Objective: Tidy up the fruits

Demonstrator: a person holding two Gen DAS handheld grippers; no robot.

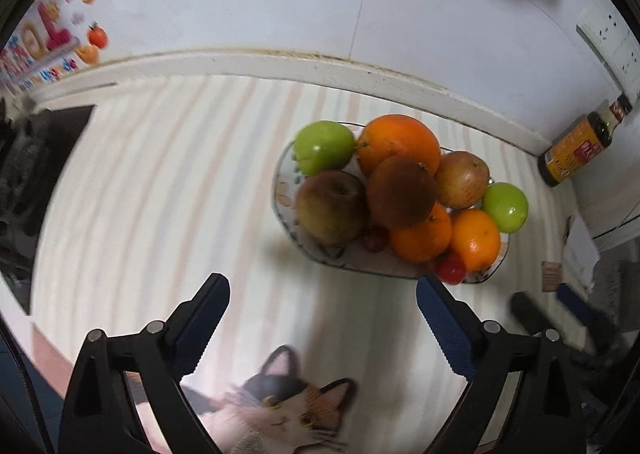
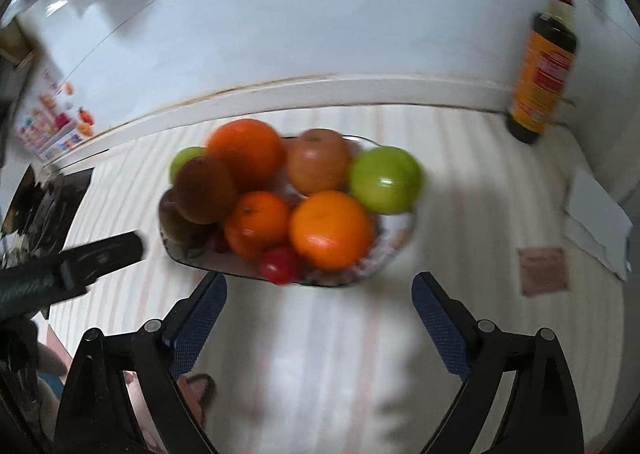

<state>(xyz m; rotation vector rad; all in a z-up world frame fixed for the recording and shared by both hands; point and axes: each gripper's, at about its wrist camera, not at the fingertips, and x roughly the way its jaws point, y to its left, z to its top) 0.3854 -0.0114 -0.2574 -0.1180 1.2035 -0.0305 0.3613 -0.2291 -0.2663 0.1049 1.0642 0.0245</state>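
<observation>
On a striped tabletop (image 1: 168, 189), a plate (image 1: 280, 189) is holding piled oranges, green apples and brown fruit by the wall. Both tools, left (image 1: 322, 296) and right (image 2: 319, 288), are hovering near it, spread wide, gripping nothing.

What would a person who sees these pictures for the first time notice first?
The eye goes first to the shallow patterned glass plate on the striped tablecloth, piled with bright orange oranges, shiny green apples and brownish apples, with small red tomatoes at its near rim. Next comes the dark sauce bottle with an orange label, standing by the wall on the right. Both the left gripper and the right gripper are open and empty before the plate.
</observation>
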